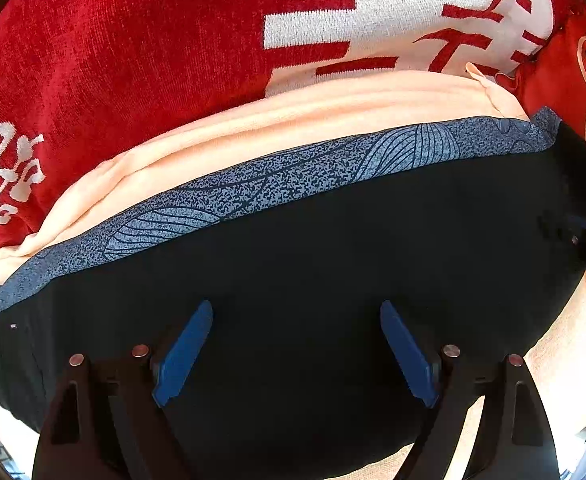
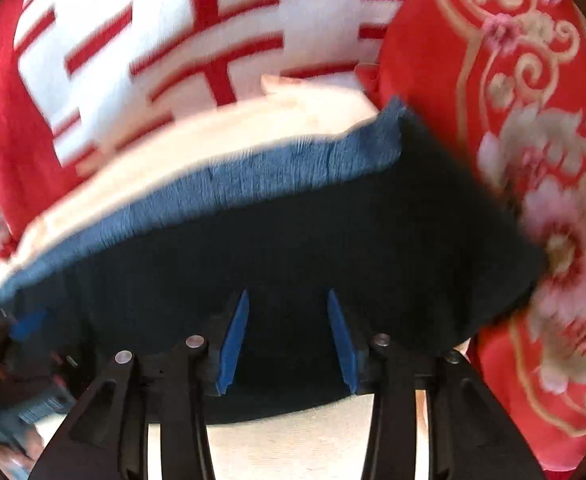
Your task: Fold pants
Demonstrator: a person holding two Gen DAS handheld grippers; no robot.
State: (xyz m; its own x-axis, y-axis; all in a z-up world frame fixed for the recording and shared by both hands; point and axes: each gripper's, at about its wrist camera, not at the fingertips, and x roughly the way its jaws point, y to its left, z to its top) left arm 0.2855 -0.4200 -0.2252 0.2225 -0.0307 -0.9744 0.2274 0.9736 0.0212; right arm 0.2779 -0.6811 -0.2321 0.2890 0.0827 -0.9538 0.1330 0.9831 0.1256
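This looks like a home, most likely a bedroom. A plush red blanket with large white woven characters covers a soft surface, and beside it lies a red satin cushion embroidered with pink and gold flowers, over pale peach bedding.

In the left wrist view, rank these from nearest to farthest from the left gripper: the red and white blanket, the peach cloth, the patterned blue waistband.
From the left gripper, over the black pants:
1. Patterned blue waistband, just beyond the black fabric.
2. Peach cloth, behind the waistband.
3. Red and white blanket, at the top.
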